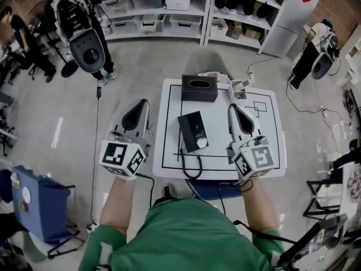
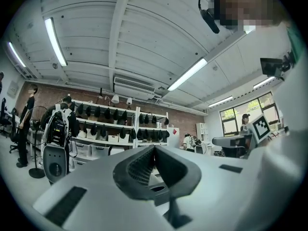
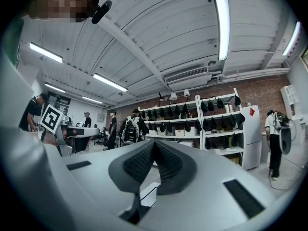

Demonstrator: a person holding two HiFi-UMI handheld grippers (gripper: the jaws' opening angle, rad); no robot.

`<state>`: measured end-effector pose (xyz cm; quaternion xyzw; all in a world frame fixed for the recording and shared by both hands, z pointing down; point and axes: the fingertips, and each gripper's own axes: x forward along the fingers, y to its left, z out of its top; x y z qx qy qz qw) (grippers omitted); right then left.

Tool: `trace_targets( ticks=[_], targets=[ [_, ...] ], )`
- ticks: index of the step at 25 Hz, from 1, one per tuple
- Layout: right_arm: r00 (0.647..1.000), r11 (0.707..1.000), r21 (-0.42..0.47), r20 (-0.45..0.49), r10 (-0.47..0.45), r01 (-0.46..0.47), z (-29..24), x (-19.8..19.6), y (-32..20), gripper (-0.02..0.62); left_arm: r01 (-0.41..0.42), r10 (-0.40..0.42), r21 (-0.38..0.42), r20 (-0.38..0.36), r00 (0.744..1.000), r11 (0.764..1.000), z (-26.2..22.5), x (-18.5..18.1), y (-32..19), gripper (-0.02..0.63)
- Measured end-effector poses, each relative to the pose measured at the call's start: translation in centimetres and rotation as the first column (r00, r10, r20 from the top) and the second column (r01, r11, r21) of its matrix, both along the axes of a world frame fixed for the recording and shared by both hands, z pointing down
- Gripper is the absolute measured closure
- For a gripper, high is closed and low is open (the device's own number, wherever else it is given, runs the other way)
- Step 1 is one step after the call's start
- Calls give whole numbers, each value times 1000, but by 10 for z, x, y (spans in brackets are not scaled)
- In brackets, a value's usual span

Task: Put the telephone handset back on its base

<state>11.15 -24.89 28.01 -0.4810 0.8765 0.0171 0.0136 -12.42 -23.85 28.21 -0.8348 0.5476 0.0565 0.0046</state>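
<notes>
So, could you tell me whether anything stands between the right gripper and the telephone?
Nothing visible does. Only bare table lies between the right gripper and the telephone. The black tissue box sits beyond it, and the cord loops toward the near edge.

Telephone [image 1: 193,131] on table [image 1: 265,145], tissue box [image 1: 199,88] behind it.

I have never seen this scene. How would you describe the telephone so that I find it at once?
Find the white table with black lines in front of the person. Near its middle lies the telephone, a flat black rectangle, nearer the person than the black box at the far edge. Unlike that box, it has a black cord looping towards the near edge.
</notes>
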Motion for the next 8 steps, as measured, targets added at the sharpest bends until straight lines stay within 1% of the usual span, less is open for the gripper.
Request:
trace_targets(
  ticks=[8],
  targets=[
    [1000,1000,2,-10,3,-3,3,-9,-2,574,-5,4,-5,-7,1000,1000,5,-10,-3,586]
  ],
)
